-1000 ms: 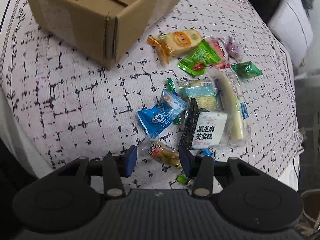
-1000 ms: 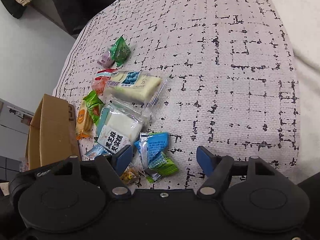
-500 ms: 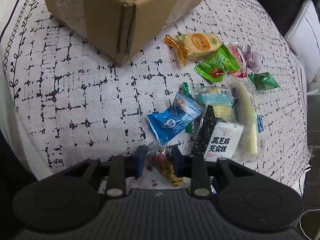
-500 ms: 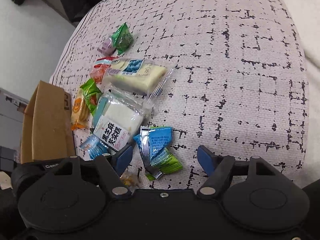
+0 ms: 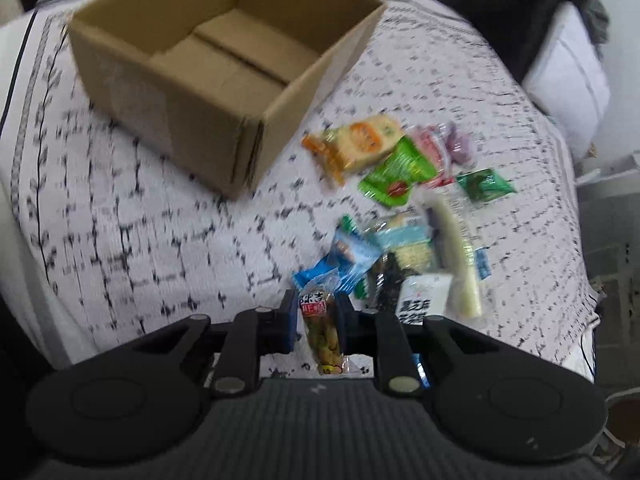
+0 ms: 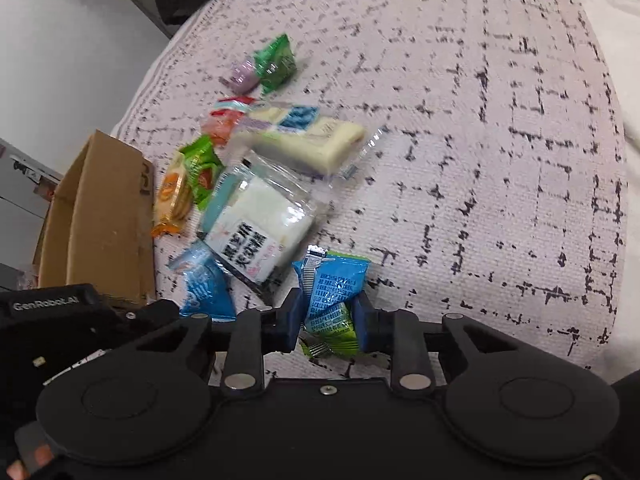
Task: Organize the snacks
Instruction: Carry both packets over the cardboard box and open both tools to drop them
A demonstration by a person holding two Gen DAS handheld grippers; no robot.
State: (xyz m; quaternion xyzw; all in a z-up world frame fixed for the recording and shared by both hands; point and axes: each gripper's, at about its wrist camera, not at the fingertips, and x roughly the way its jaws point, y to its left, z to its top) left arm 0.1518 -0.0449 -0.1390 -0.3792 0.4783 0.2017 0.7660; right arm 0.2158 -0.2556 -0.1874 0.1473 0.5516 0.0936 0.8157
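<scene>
While the left gripper [image 5: 317, 312] clenched a slim clear sachet [image 5: 321, 330] of yellowish nuggets, I judged the slick film the first worry: the pads held it at its narrow middle, the tail hung free below, and a quick swing toward the box [image 5: 224, 68] could let it slide out. The box stood open on the far left of the cloth [image 5: 132, 216], plain corrugated card with its bottom flaps bare, well apart from the pile. The picture was smeared, so small print on the packs could not be read. Just beyond the sachet lay a blue pack [image 5: 340, 260], crinkly and glossy, and near it a long pale bar [image 5: 456, 256] in clear wrap.

In the right view, the right gripper [image 6: 328, 316] had just been closing and now gripped a blue foil pack [image 6: 334, 284] with a green one [image 6: 334, 326] bunched under it. Two at once looked risky to me: only the puffy upper pack seemed squarely pinched, and the green one might drop on lifting. The white cake pack [image 6: 260, 224], soft and square in clear film, lay just left of the fingers [image 6: 294, 318]; a sideways drag could catch it. The box edge [image 6: 100, 208] showed at far left, and the woven cloth looked coarse with black dashes
</scene>
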